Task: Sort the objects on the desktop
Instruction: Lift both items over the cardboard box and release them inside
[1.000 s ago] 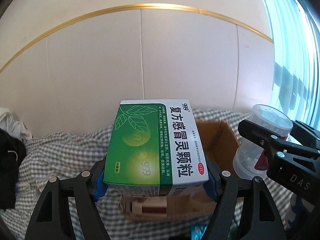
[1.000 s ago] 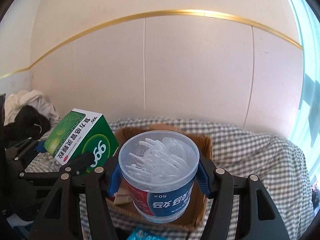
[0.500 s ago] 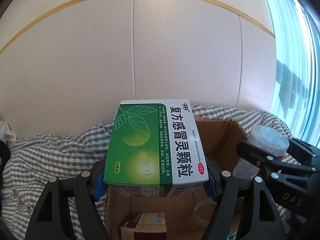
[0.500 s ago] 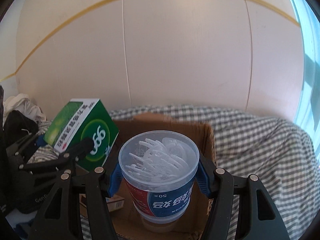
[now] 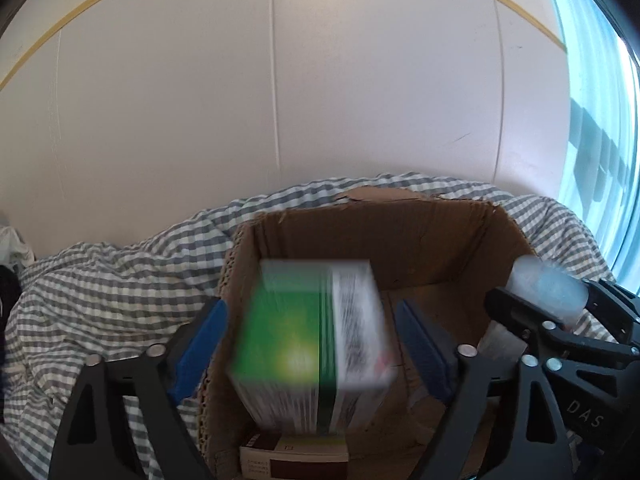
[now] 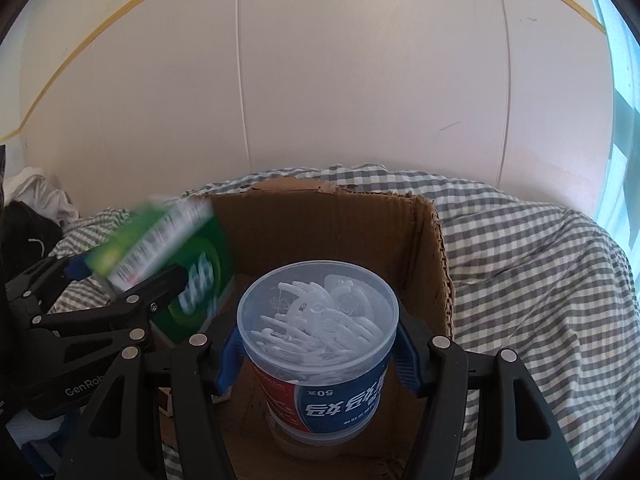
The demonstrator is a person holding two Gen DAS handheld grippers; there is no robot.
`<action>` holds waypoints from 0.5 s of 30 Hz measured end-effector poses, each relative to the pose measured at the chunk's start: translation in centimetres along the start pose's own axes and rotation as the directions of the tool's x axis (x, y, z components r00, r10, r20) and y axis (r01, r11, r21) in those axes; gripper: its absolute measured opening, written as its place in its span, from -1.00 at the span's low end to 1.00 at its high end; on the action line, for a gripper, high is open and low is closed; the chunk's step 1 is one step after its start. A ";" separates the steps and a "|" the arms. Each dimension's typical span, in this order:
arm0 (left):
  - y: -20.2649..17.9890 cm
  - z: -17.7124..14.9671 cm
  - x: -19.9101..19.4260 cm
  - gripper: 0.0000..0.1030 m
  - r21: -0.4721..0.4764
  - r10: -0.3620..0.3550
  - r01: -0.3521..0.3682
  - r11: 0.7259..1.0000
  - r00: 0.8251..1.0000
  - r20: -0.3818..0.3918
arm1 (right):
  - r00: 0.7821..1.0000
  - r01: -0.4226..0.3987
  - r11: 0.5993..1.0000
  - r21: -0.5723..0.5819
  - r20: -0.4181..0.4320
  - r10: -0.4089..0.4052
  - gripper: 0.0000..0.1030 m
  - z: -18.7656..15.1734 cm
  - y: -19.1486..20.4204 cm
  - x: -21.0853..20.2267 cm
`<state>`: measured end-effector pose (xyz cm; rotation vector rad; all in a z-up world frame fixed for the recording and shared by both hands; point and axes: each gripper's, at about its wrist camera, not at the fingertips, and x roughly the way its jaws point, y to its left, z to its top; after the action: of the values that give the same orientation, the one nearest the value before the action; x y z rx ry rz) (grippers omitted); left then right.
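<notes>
My left gripper (image 5: pixel 312 340) is open over a brown cardboard box (image 5: pixel 400 236). The green and white medicine box (image 5: pixel 312 328) is blurred between the spread blue pads, free of them, falling into the cardboard box. It also shows blurred in the right wrist view (image 6: pixel 168 248). My right gripper (image 6: pixel 316 356) is shut on a clear plastic tub of floss picks (image 6: pixel 320 344) with a blue and red label, held over the cardboard box (image 6: pixel 432 248). The tub shows in the left wrist view (image 5: pixel 544 288) at right.
A small brown and white carton (image 5: pixel 292 456) lies inside the cardboard box. Grey checked cloth (image 6: pixel 540 280) covers the surface around it. A white panelled wall stands close behind. Dark and white clothes (image 6: pixel 28 216) lie at far left. A window is at right.
My left gripper has opened and let go of the green medicine box, which drops into the cardboard box. Both grippers have moved forward and lower over the box.
</notes>
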<state>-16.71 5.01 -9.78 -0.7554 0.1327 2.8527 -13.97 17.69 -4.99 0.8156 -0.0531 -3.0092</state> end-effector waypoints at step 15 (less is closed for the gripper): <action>1.0 1.6 -6.6 1.00 0.027 0.061 -0.064 0.998 0.995 0.080 | 0.993 0.031 0.999 0.017 0.110 -0.032 1.00 1.4 0.1 -5.8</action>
<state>-12.05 3.17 -5.12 -0.6420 0.1903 2.9277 -9.65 17.78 -0.88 0.6569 -0.0654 -3.0848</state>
